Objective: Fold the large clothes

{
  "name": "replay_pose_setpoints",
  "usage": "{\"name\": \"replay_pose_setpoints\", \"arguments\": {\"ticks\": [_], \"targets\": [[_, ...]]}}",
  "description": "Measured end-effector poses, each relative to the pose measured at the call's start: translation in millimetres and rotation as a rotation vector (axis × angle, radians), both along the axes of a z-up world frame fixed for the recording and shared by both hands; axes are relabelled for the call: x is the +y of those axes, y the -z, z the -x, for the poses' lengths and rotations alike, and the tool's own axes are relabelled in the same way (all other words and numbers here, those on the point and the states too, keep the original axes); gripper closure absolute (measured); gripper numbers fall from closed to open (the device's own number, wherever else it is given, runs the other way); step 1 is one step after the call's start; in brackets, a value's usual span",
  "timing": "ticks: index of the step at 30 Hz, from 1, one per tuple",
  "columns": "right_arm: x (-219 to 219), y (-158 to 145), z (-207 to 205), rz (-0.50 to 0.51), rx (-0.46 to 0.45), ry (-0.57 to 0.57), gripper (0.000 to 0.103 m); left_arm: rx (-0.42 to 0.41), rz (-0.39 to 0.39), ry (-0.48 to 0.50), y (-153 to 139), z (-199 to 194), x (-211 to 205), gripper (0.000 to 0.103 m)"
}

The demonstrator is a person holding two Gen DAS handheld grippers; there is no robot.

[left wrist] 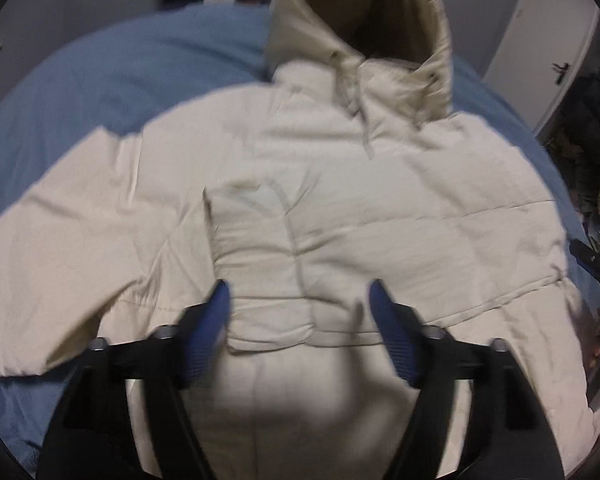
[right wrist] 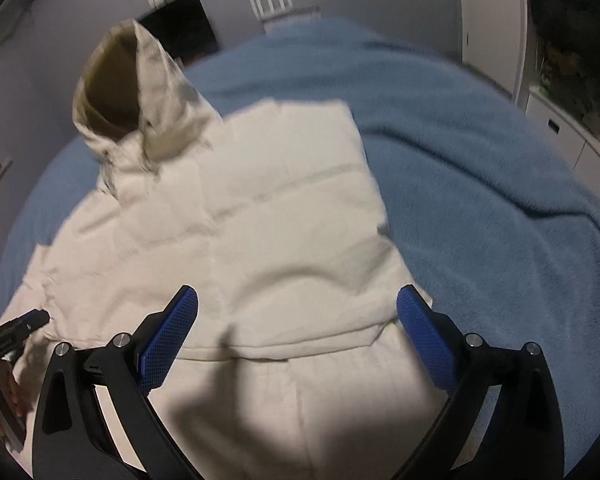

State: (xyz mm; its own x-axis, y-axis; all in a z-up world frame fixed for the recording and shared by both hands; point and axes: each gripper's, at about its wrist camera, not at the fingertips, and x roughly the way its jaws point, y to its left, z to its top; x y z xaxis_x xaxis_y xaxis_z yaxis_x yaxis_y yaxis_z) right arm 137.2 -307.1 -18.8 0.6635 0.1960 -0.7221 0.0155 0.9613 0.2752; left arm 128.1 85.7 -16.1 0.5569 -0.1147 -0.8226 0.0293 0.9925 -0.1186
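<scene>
I see both claws spread, empty: left gripper [left wrist: 300, 300], right gripper [right wrist: 298, 308], above jacket [left wrist: 340, 208] on blanket [right wrist: 480, 168].

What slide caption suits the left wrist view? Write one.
Open left gripper above a partly folded cream padded hooded jacket on a blue fleece blanket.

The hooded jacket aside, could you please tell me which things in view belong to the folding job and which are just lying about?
Belonging to the job:
- cream hooded jacket, spread out
- blue blanket beneath it
- left gripper, open above the jacket
- right gripper, open above the jacket

Just lying about:
- white cabinet
- dark clutter beside the bed
</scene>
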Motion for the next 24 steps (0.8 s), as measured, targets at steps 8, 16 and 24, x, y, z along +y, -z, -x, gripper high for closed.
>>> {"name": "replay_pose_setpoints", "arguments": {"ticks": [8, 16, 24], "targets": [[38, -54, 32, 0.100, -0.191, 0.018, 0.007, -0.130, -0.080, -0.025, -40, 17, -4, 0.009], [94, -92, 52, 0.144, -0.266, -0.158, 0.007, -0.170, -0.171, -0.140, -99, 33, 61, 0.007], [119, -79, 61, 0.108, -0.206, -0.223, 0.007, -0.046, -0.174, -0.605, -89, 50, 212, 0.007]]}}
